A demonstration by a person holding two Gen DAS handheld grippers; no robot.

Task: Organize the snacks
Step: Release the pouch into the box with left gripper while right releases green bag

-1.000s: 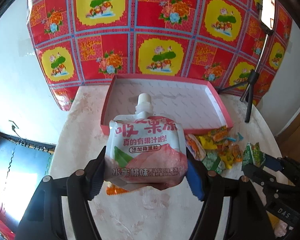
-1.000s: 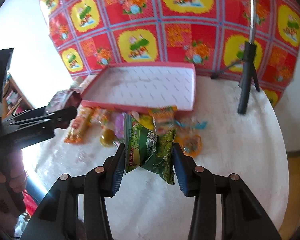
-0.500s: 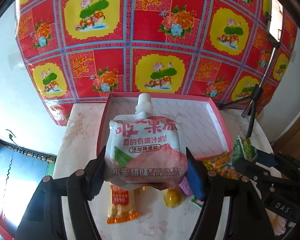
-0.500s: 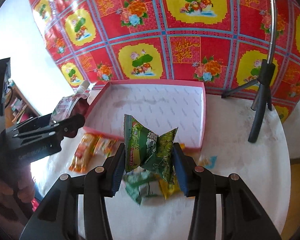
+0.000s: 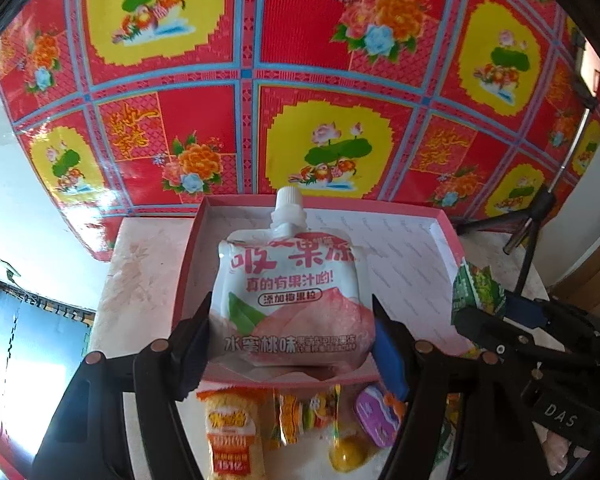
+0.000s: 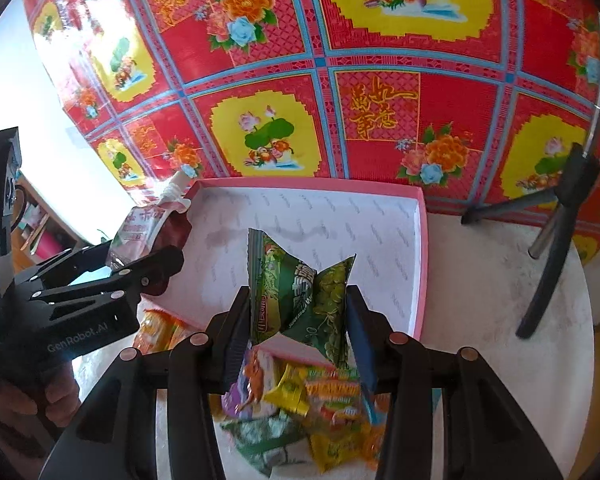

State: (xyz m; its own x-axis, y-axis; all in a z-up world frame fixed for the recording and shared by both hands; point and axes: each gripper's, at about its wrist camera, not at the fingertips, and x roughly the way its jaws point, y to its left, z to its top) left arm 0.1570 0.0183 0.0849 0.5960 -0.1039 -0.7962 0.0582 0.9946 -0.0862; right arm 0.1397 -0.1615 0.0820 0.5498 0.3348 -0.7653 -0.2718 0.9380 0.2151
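My left gripper (image 5: 292,340) is shut on a white and pink peach jelly pouch (image 5: 288,292) with a white spout, held upright over the near edge of the pink tray (image 5: 444,236). My right gripper (image 6: 296,320) is shut on a green snack packet (image 6: 300,292), held above the near edge of the same tray (image 6: 420,264). The left gripper and pouch show in the right wrist view (image 6: 140,236) at the tray's left side. The right gripper and green packet show in the left wrist view (image 5: 476,292) at the right.
Loose snacks lie on the white table in front of the tray: an orange packet (image 5: 228,428), a purple cup (image 5: 376,412), a yellow ball (image 5: 344,456), and yellow and green packets (image 6: 320,412). A black tripod (image 6: 556,240) stands at right. A red patterned cloth (image 6: 340,80) hangs behind.
Both grippers have risen and moved forward toward the tray, each still holding its snack. The loose snacks now lie below and behind the fingertips.
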